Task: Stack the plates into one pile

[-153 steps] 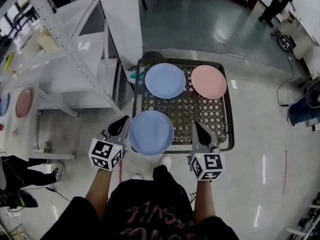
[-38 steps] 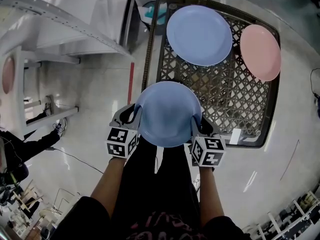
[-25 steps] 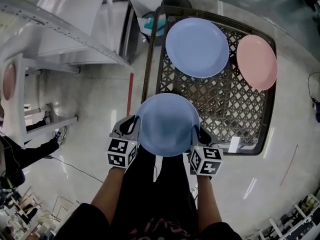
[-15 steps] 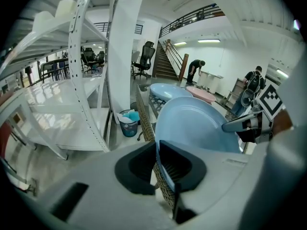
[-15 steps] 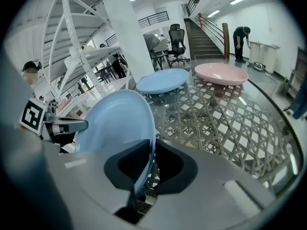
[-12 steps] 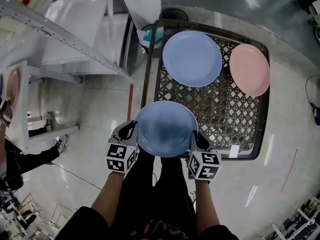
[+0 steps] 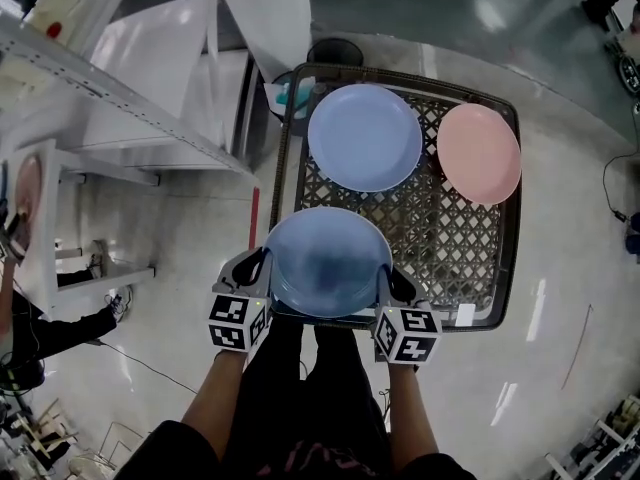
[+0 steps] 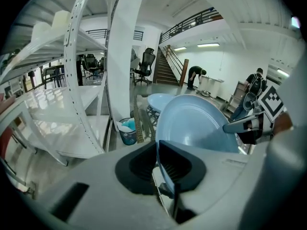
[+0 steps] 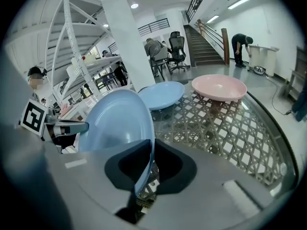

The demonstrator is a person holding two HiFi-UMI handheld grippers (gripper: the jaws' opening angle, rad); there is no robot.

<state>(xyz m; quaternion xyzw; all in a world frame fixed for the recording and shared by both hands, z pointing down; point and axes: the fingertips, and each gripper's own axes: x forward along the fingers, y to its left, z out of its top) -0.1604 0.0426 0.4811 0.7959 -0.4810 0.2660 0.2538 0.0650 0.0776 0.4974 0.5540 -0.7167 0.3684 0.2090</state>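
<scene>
Gripping the near blue plate (image 7: 328, 263) from both sides, I have my left gripper (image 7: 250, 265) on its left rim and my right gripper (image 7: 395, 283) on its right rim. Both pairs of jaws have just been closing, and in each gripper view the thin rim runs straight between the dark pads, which press on it.

The plate is round, pale blue and glossy, with a shallow well and a low raised rim; a soft dark shadow lies in its middle. It sits level between my grippers over the near edge of the lattice table (image 7: 450, 258). Farther back on the mesh lie a second blue plate (image 7: 364, 136) and, to its right at the far corner, a pink plate (image 7: 479, 152), the two close together but apart.

From the head view the plate covers the table's near rail and the tips of my jaws, so only the jaw backs and the marker cubes (image 7: 238, 320) show. Whether the plate's underside touches the mesh I cannot tell. In the left gripper view the plate blocks most of the table, and the pink plate does not show there.
</scene>
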